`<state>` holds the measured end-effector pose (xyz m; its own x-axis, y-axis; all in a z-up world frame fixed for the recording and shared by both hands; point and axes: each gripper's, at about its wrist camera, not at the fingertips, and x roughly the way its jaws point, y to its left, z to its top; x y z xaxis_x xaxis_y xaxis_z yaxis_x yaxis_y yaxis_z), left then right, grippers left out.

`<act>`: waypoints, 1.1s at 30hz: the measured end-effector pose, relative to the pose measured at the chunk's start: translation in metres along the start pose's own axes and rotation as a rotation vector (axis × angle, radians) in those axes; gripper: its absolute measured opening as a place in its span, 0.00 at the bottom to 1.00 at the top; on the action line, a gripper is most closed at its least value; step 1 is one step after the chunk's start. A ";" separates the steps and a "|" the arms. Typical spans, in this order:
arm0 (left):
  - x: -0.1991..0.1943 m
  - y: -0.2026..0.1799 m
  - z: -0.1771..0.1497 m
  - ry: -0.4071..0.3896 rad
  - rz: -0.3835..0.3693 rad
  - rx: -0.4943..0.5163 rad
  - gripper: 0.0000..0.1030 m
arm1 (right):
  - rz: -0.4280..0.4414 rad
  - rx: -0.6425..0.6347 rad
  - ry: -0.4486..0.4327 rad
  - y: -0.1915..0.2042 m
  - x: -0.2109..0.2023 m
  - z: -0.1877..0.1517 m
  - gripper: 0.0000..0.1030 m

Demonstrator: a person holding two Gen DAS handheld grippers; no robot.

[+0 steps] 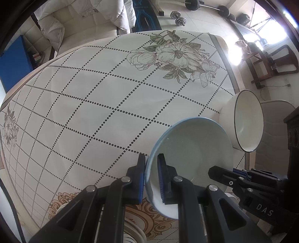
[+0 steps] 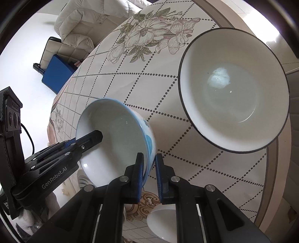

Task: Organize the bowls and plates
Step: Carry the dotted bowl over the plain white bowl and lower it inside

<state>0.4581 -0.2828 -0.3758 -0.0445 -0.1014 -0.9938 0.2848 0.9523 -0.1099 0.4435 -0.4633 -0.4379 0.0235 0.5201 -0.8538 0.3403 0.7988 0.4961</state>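
Observation:
A pale bowl with a blue rim [image 1: 192, 155] hangs tilted just above the table, held from two sides. My left gripper [image 1: 151, 158] is shut on its near rim, one pad inside and one outside. My right gripper [image 2: 149, 157] is shut on the opposite wall of the same blue-rimmed bowl [image 2: 115, 138], which carries blue patches outside. Each view shows the other gripper: the right gripper [image 1: 214, 171] at the bowl's right edge, the left gripper [image 2: 97, 135] reaching over the left rim. A larger white bowl with a dark rim [image 1: 246, 121] [image 2: 233, 89] stands on the table beyond.
The round table [image 1: 93, 104] wears a cloth with a dotted grid and flower prints; its edge [image 2: 271, 177] curves close behind the white bowl. Stacked plates [image 1: 130, 233] peek out under my left gripper. A sofa [image 1: 84, 20] and dumbbells [image 1: 178, 17] lie past the table.

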 end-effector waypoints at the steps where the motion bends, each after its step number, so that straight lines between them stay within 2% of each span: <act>1: -0.003 -0.002 -0.002 -0.008 -0.003 0.003 0.11 | 0.003 -0.002 -0.005 -0.002 -0.004 -0.002 0.14; 9: -0.025 -0.018 -0.016 -0.056 -0.028 0.034 0.11 | -0.009 -0.014 -0.056 -0.010 -0.035 -0.024 0.14; 19: -0.038 -0.041 -0.048 -0.098 -0.063 0.057 0.11 | -0.033 -0.043 -0.088 -0.024 -0.068 -0.070 0.14; 33: -0.025 -0.073 -0.102 -0.064 -0.103 0.076 0.11 | -0.066 -0.060 -0.084 -0.058 -0.093 -0.137 0.14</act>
<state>0.3407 -0.3204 -0.3413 -0.0164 -0.2182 -0.9758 0.3541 0.9114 -0.2097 0.2930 -0.5169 -0.3656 0.0822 0.4412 -0.8936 0.2865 0.8484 0.4452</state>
